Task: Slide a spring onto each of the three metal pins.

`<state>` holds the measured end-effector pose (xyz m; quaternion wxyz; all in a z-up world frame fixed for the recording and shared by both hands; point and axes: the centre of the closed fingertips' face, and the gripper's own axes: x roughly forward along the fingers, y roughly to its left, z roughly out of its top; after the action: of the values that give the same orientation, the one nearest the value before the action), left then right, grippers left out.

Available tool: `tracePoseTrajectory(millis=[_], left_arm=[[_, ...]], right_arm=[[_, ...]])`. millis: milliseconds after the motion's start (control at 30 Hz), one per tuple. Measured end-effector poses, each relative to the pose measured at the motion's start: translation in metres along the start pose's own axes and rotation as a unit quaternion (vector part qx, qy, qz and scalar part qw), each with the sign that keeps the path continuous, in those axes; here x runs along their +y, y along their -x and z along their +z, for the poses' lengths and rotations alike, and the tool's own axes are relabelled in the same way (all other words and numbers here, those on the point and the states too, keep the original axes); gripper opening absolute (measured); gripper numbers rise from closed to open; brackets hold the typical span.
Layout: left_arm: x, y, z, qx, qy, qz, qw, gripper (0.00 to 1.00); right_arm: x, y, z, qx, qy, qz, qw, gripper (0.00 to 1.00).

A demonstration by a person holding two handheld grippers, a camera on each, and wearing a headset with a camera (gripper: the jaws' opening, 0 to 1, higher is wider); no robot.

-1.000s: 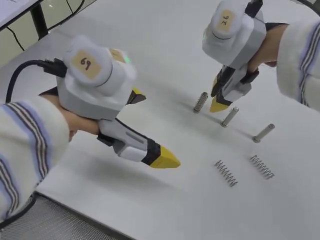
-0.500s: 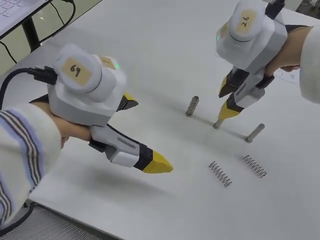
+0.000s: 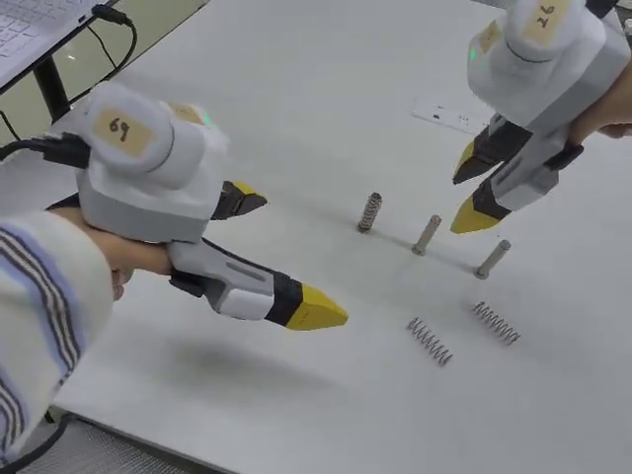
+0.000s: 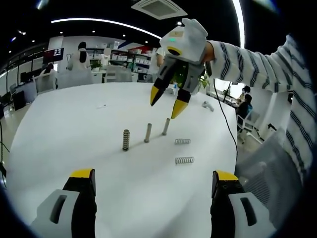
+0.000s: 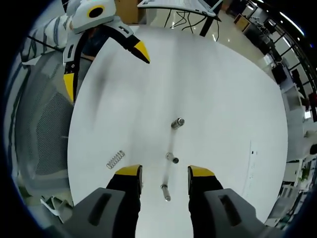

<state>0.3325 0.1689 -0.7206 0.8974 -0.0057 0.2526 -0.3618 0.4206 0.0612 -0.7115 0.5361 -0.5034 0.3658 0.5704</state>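
Note:
Three metal pins stand in a row on the white table point(image 3: 296, 89). The leftmost pin point(image 3: 369, 212) point(image 4: 126, 140) point(image 5: 177, 122) wears a spring. The middle pin point(image 3: 426, 235) point(image 4: 147, 133) point(image 5: 172, 158) and the right pin point(image 3: 492, 259) point(image 4: 165, 127) point(image 5: 165, 192) are bare. Two loose springs point(image 3: 430, 341) point(image 3: 495, 323) point(image 4: 184, 160) point(image 4: 182, 141) lie in front of them. My right gripper point(image 3: 464, 196) point(image 5: 165, 171) hangs open and empty above the bare pins. My left gripper point(image 3: 286, 257) point(image 4: 153, 176) is open and empty, left of the pins.
A laptop point(image 3: 30, 25) and a cable sit on a dark stand at the far left. A small flat label point(image 3: 449, 117) lies on the table behind the pins. The table's near edge point(image 3: 148, 425) runs below my left hand.
My right gripper has lifted up and to the right, away from the middle pin it was beside. My left gripper stays open in about the same spot.

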Motion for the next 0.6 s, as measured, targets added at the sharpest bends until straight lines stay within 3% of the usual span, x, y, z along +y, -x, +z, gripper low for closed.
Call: tracePoseTrajectory(millis=[167, 233, 600], left_arm=[[-0.003, 0.002, 0.002, 0.004, -0.008, -0.003, 1.0, 0.96], [-0.005, 0.003, 0.005, -0.003, 0.0, -0.007, 1.0, 0.96], [-0.007, 0.007, 0.004, 0.004, -0.002, -0.012, 0.9999, 0.96]], right_arm=[[0.014, 0.01, -0.003, -0.022, -0.02, -0.008, 0.9995, 0.4], [0.019, 0.014, -0.008, -0.026, -0.026, -0.011, 0.9993, 0.42], [0.041, 0.032, -0.044, -0.042, -0.078, -0.024, 0.9957, 0.46]])
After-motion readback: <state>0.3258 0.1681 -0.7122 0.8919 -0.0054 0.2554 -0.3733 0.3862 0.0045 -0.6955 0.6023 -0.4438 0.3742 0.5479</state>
